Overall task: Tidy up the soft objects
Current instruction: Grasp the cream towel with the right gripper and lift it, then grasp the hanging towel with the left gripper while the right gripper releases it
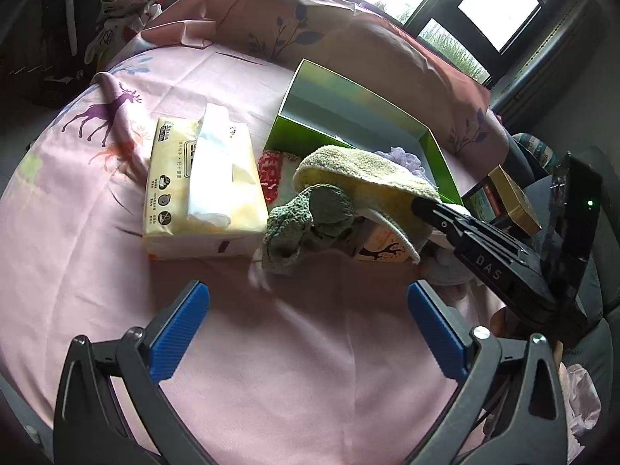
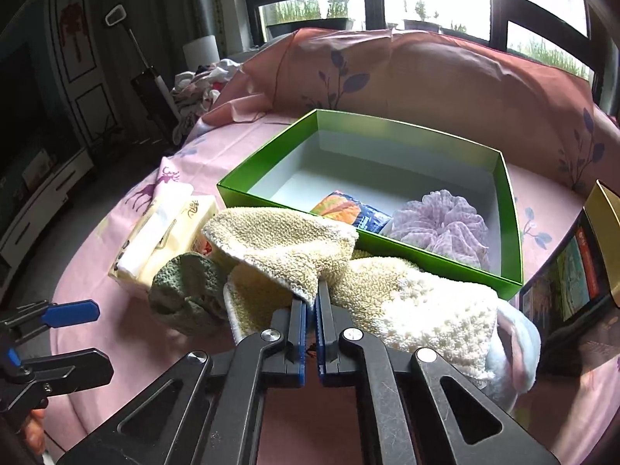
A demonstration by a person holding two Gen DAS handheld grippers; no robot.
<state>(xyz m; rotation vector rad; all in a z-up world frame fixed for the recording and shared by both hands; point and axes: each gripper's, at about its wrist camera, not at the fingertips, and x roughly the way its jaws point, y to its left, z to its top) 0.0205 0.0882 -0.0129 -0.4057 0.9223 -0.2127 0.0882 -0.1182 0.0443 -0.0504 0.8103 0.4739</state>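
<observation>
The right gripper (image 2: 312, 302) pinches the yellow knitted cloth's (image 2: 283, 248) edge. The green box (image 2: 387, 246) at twelve o'clock holds a lilac scrunchie (image 2: 441, 224); the tissue pack (image 2: 162, 236) lies at ten o'clock.

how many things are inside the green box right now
2 in view. A lilac mesh bath pouf lies by the near right corner of the green box; a small orange-and-blue packet lies beside it. The near wall may hide more.

"DAS" on the right gripper (image 1: 426, 209)
</observation>
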